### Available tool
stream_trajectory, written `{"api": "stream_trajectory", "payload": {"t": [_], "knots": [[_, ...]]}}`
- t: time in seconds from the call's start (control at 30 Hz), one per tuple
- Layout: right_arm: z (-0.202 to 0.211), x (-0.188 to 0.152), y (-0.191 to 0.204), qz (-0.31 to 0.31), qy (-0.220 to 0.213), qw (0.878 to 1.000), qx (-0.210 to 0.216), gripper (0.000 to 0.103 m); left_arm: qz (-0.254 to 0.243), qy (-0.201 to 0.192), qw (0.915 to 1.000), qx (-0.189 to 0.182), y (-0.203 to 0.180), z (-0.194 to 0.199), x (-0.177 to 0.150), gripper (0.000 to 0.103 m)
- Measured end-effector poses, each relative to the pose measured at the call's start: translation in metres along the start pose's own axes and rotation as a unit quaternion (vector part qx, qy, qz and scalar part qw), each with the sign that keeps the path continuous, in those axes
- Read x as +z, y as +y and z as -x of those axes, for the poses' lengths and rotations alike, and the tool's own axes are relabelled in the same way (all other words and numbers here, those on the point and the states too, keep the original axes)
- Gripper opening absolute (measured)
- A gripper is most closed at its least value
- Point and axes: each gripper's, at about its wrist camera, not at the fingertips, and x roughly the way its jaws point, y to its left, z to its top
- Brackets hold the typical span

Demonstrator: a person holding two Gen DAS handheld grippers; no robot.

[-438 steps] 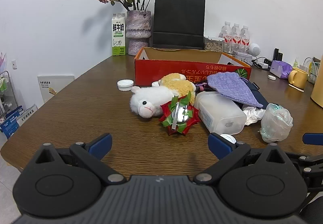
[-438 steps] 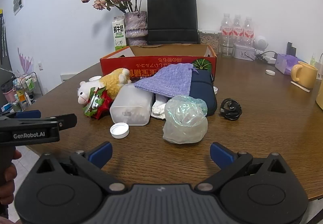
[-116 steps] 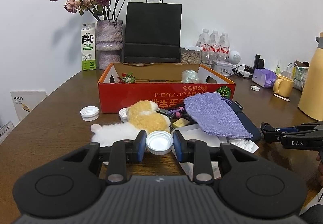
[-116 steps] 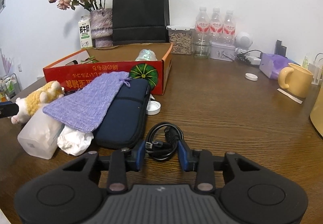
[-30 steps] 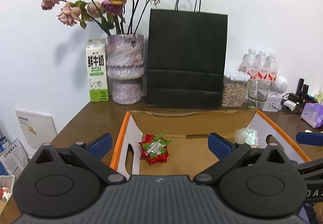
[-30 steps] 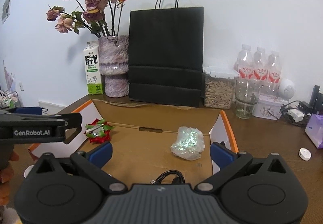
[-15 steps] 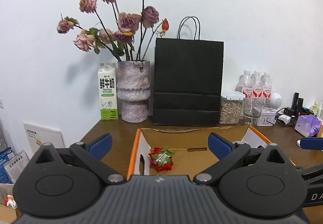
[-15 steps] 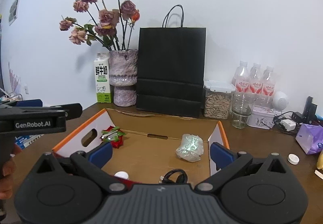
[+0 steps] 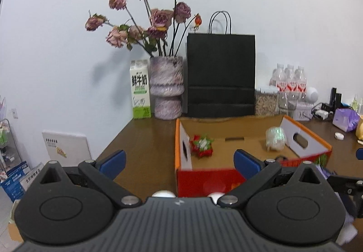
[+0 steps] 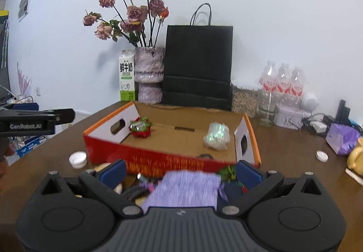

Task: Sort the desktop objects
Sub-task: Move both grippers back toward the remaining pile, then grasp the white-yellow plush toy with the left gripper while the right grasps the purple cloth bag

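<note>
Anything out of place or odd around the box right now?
One thing: a white cap lies loose on the table beside the red box, outside it, while the red bow and crumpled wrap already sit inside. Nothing looks spilled or damaged.

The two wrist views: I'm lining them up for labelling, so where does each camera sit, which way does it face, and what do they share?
Left wrist: sits on the left gripper, faces the red box's left end; open blue fingers show.
Right wrist: sits on the right gripper, faces the box's long side over a purple pouch; open fingers and the left gripper show.
Shared: red bow, shiny wrapped bundle, black bag, vase.
</note>
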Motion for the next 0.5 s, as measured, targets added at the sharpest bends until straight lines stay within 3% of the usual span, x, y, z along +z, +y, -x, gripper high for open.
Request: {"api": "stream_trajectory", "payload": {"t": [0.5], "knots": [[0.050,-0.063,0.012,0.004,0.034,0.999,0.011,0.103,0.025,0.053,0.9982,-0.011,0.007,0.047,-0.062,0.103]]}}
